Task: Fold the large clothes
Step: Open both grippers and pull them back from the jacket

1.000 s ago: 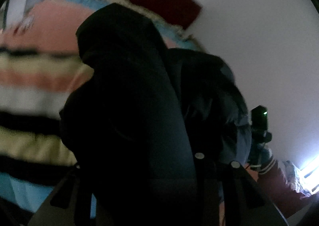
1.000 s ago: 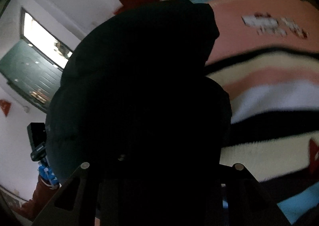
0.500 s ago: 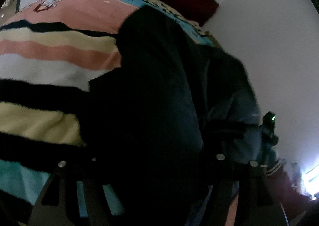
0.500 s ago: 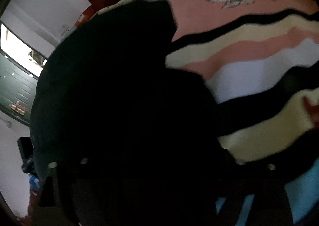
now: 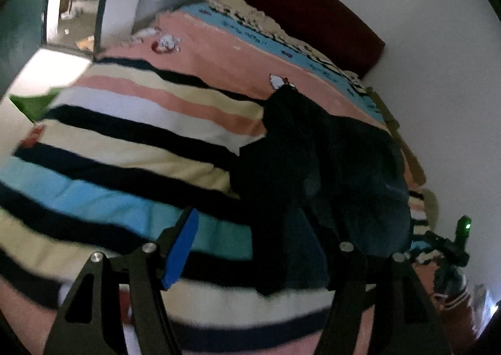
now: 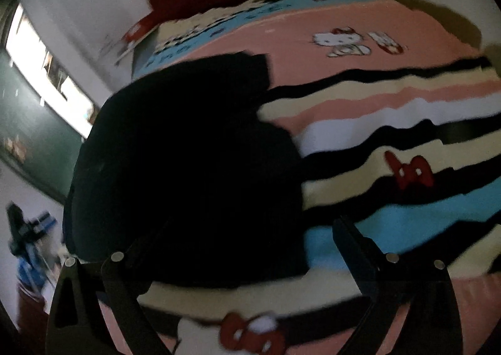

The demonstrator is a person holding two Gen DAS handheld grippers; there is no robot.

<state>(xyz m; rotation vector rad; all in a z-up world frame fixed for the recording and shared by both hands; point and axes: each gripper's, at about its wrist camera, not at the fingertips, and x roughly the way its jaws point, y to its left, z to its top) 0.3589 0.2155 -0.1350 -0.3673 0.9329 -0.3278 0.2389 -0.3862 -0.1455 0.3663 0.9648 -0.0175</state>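
On the striped bedspread (image 5: 131, 136) a dark garment (image 5: 328, 161) is seen heaped, both grippers (image 5: 250, 236) (image 6: 247, 245) spread wide, empty; bulky layers could slump if left unflattened.

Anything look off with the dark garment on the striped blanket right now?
Nothing looks damaged. The bulky dark padded garment lies in an uneven, lumpy heap on the striped plush blanket, not squared flat. Both the left claw and right claw are open and hold none of it.
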